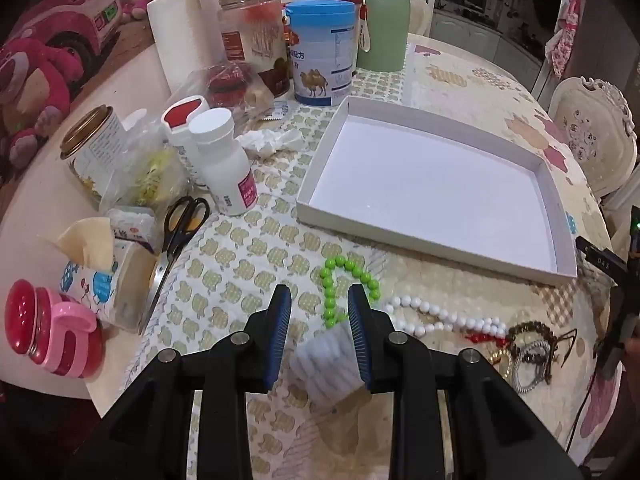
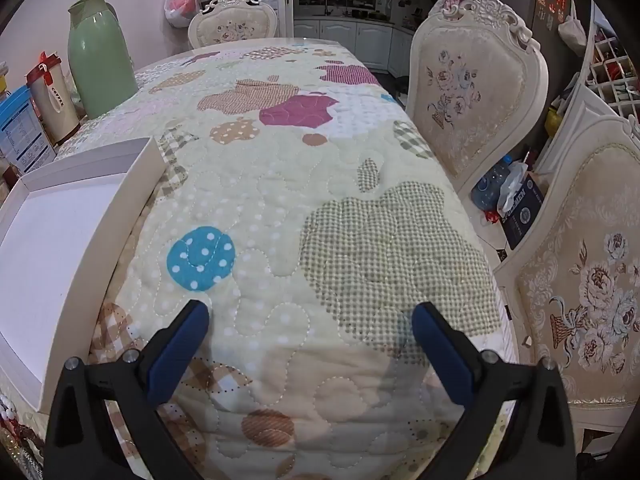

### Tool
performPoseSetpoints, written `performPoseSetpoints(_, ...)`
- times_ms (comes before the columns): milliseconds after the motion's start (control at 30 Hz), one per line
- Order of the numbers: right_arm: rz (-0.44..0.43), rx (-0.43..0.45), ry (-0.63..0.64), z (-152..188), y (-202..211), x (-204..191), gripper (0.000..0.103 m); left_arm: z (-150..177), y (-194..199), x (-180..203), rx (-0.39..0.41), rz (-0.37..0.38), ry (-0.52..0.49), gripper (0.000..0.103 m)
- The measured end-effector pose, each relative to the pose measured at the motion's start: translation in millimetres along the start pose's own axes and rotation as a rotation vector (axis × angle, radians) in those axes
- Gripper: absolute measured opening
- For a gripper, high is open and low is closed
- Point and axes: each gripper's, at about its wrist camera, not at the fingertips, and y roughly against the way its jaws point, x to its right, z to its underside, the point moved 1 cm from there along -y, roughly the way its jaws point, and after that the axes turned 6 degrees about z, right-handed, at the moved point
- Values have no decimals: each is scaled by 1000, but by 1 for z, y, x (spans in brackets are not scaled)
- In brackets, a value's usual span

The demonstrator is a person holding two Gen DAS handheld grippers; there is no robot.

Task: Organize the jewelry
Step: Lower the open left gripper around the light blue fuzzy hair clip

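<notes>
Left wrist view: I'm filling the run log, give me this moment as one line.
left hand-held gripper: open above green bead bracelet | right hand-held gripper: open, idle | white tray: holds nothing
</notes>
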Motion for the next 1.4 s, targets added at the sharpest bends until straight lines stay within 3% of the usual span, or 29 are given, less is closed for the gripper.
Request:
performPoseSetpoints(467, -4, -5, 8, 1, 0, 1, 103, 17, 17, -10, 29, -52, 6, 21)
performPoseSetpoints(633, 3, -88, 26, 5, 10, -3, 102, 22, 19, -6, 34, -57, -13, 21)
performPoseSetpoints(733, -23, -87, 50, 16, 37, -10, 102, 24, 20, -4, 37, -51, -19, 21)
performPoseSetpoints(1133, -164, 65, 140, 43, 172, -58, 102, 29, 22, -15, 31, 21, 22, 21)
performPoseSetpoints(1400, -222, 129, 167, 46, 217, -84, 102, 30, 34, -19, 48, 41, 26, 21)
